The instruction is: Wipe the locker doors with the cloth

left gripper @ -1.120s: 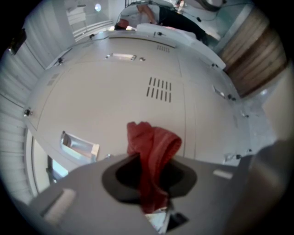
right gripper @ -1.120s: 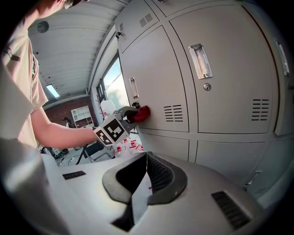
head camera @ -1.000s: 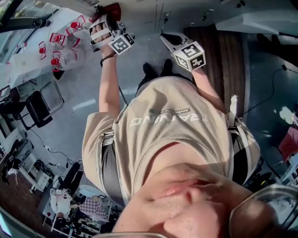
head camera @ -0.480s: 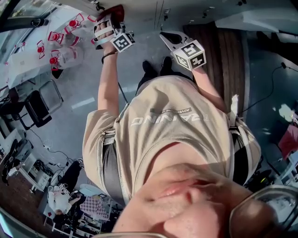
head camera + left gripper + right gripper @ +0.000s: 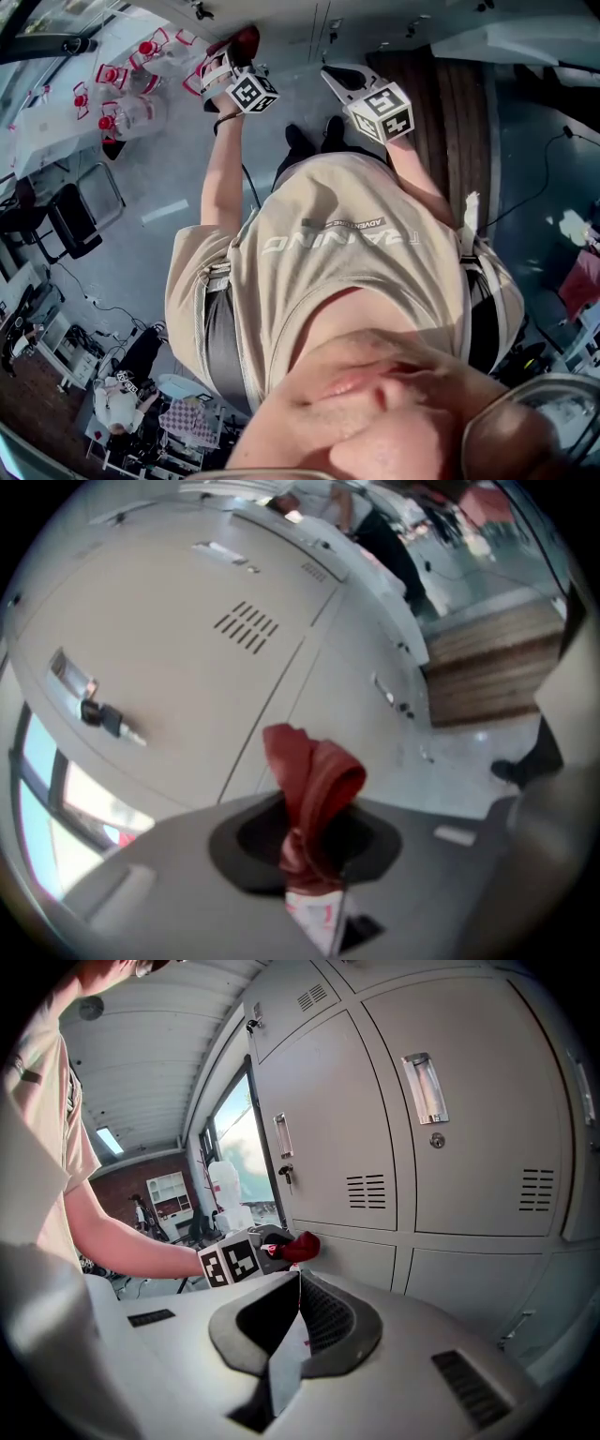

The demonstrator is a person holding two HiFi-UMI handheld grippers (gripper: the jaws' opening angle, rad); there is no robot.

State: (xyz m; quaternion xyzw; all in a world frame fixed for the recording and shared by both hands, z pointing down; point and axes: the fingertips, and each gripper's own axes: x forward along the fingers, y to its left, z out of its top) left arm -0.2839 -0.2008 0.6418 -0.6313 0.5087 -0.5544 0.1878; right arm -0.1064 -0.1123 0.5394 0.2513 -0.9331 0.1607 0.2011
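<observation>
A red cloth point(image 5: 314, 780) sticks up from my left gripper point(image 5: 312, 874), which is shut on it. The cloth's tip lies close to the seam between two grey locker doors point(image 5: 178, 658); whether it touches I cannot tell. In the head view the left gripper point(image 5: 239, 54) is held out at arm's length with the cloth point(image 5: 246, 39) at the lockers point(image 5: 291, 19). My right gripper point(image 5: 336, 77) hovers to its right, near the lockers. Its jaws are shut with nothing between them point(image 5: 295, 1288). The right gripper view also shows the left gripper point(image 5: 267, 1249) and the cloth point(image 5: 304, 1245) low against the locker doors point(image 5: 328, 1129).
A key point(image 5: 103, 719) hangs in a door lock at the left. Vent slots point(image 5: 246, 627) sit higher on that door. A table with red-capped bottles point(image 5: 122, 112) and a chair point(image 5: 80, 220) stand to the left. A wooden panel point(image 5: 450, 103) runs on the right.
My left gripper has slid to the right along the lockers with the cloth in it. The right gripper has stayed in place.
</observation>
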